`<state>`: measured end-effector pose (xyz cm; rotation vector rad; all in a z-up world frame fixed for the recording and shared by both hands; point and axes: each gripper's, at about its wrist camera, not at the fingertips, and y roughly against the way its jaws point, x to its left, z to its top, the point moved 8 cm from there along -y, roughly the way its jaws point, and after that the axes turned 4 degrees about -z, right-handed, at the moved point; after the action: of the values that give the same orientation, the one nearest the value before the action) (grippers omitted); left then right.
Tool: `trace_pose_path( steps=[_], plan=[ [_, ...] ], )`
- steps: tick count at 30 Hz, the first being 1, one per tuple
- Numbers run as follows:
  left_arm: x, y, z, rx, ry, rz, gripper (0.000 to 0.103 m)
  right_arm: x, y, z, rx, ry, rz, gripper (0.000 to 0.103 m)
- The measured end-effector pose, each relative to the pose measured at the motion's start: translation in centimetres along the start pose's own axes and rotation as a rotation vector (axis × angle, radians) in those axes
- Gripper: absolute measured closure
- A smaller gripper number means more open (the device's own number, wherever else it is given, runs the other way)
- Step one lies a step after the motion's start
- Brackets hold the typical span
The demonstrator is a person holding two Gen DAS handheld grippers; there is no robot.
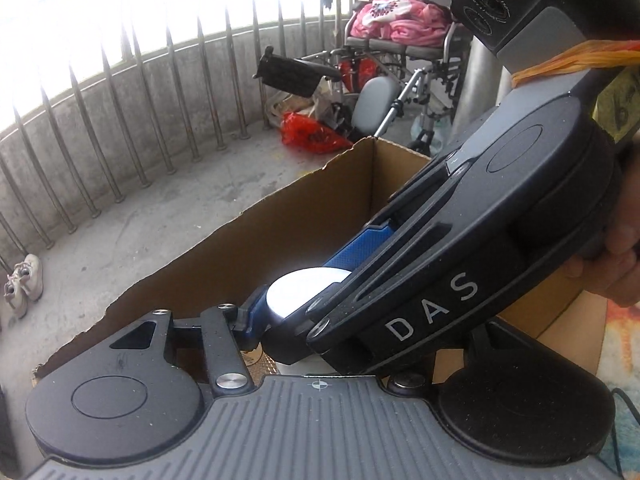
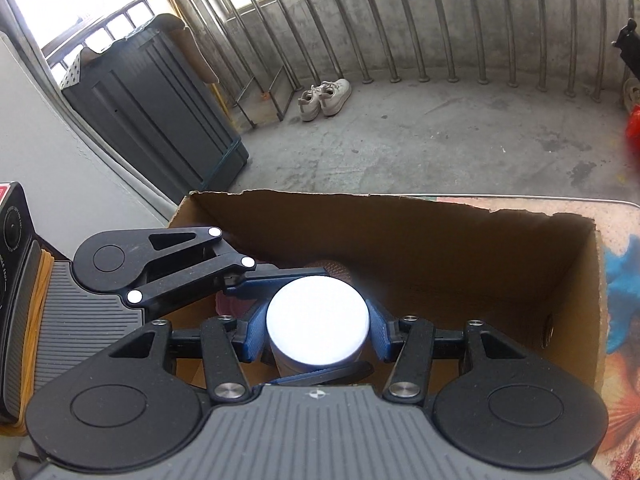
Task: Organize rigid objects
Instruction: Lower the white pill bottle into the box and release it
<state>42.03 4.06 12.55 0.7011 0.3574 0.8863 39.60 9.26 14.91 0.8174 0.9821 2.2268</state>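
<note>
A white round-lidded jar (image 2: pixel 318 320) hangs just inside an open cardboard box (image 2: pixel 440 248). My right gripper (image 2: pixel 318 334) is shut on it, its blue pads (image 2: pixel 256 332) pressing the jar's left and right sides. The left gripper's fingers (image 2: pixel 276 276) come in from the left and clamp the jar's far and near sides. In the left wrist view the jar (image 1: pixel 300 294) sits in my left gripper (image 1: pixel 304 304), with one blue finger (image 1: pixel 256 312) showing. The right gripper's black body (image 1: pixel 480 248) crosses over and hides the other finger. A pinkish item (image 2: pixel 338 270) lies in the box behind the jar.
The box (image 1: pixel 280 232) stands on a surface with a colourful patterned cloth (image 2: pixel 620 280). A concrete floor lies beyond, with white shoes (image 2: pixel 324 98), a dark cabinet (image 2: pixel 160 112) and a metal railing (image 2: pixel 440 40). A wheelchair (image 1: pixel 400 52) and a red bag (image 1: pixel 312 134) stand further off.
</note>
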Motion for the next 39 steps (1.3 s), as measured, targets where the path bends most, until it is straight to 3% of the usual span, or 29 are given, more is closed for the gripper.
trace_pose_path(
  steps=[6,11,16,18,28,31,32,39],
  plan=[
    [-0.3,0.3,-0.8,0.067,-0.026,0.026,0.040,1.2,-0.1,-0.2,-0.017,0.056,-0.030,0.047],
    [-0.4,1.4,-1.3,0.072,-0.019,0.053,0.034,2.3,-0.3,-0.8,-0.006,0.042,-0.015,0.041],
    [-0.6,2.3,-1.9,0.073,-0.052,0.096,0.035,3.5,0.5,-1.3,-0.015,0.057,-0.010,0.036],
    [-1.0,2.6,-2.0,0.071,-0.076,0.076,0.048,3.8,0.8,-1.3,-0.021,0.060,-0.020,0.034],
    [-1.4,2.0,-1.8,0.072,-0.133,0.144,0.048,4.3,2.0,-1.2,-0.067,0.048,-0.035,0.035],
    [-1.0,2.2,-1.7,0.088,-0.107,0.191,0.040,4.1,2.4,-1.3,-0.064,0.048,-0.049,0.034],
    [-1.0,2.3,-1.7,0.091,-0.095,0.200,0.032,4.0,2.6,-1.3,-0.066,0.051,-0.053,0.034],
    [-1.5,4.3,-1.8,0.077,-0.058,0.239,0.027,3.2,5.1,-0.9,-0.113,0.015,-0.089,0.034]
  ],
)
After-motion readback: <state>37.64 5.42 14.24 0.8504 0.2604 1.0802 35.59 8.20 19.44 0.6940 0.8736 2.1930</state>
